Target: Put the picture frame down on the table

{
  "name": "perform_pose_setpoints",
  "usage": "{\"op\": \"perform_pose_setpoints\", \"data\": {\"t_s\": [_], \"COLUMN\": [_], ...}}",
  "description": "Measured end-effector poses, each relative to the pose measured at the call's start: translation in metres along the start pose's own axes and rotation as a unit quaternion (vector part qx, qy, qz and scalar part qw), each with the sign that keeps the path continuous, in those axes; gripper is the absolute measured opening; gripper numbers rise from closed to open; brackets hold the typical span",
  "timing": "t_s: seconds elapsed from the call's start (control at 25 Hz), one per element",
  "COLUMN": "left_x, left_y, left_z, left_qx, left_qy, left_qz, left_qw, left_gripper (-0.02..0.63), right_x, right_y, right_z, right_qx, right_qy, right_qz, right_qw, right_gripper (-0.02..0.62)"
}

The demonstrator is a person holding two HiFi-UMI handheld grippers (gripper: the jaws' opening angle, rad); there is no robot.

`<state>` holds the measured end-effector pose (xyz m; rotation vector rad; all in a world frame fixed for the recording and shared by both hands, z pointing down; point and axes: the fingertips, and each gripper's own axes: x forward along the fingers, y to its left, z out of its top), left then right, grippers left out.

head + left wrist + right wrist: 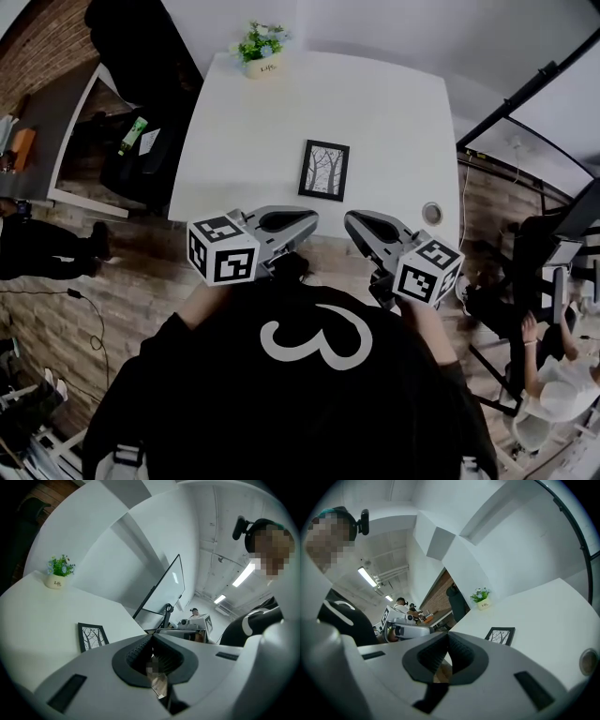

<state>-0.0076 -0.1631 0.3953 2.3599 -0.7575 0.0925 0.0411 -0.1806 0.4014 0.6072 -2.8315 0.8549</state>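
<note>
Found the black rectangular picture frame with a bare-tree print [323,170] lying flat on the white matte table [394,112], touched by neither tool. Located it straight ahead of both tools, in the lane between them, marginally nearer the grey left gripper [312,217] than the grey right gripper [349,221], and apart from both. Read its long axis as running away from the person, leaning slightly. Checked both sets of jaws: closed tip to tip, with nothing between them. Seen poised off the near table edge, before the chest, pointing a little downward. Judged the placing as done, with no further reach called for. Noted a small white pot of green plant [261,47] at the far edge and a round cable grommet [431,213] near the right corner. Recorded brick-pattern flooring [122,281] around the table.
</note>
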Motion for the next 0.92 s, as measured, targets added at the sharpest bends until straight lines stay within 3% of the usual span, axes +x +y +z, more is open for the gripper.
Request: {"op": "perform_pose_setpoints", "data": {"t_s": [0.4, 0.92], "left_x": [-0.014, -0.077], "left_y": [0.014, 0.017], "left_z": [0.021, 0.026], "left_qx": [-0.011, -0.009], "left_qy": [-0.001, 0.002], "left_qz": [0.000, -0.010], "left_qw": [0.9999, 0.9999], "left_gripper": [0.015, 0.015], "right_x": [0.011, 0.039], "right_y": [0.005, 0.048], "right_z": [0.018, 0.015], "right_qx": [-0.002, 0.001], "right_qy": [-0.010, -0.010], "right_qz": [-0.019, -0.052], "right_qw": [1.000, 0.999], "right_gripper": [0.023, 0.023]}}
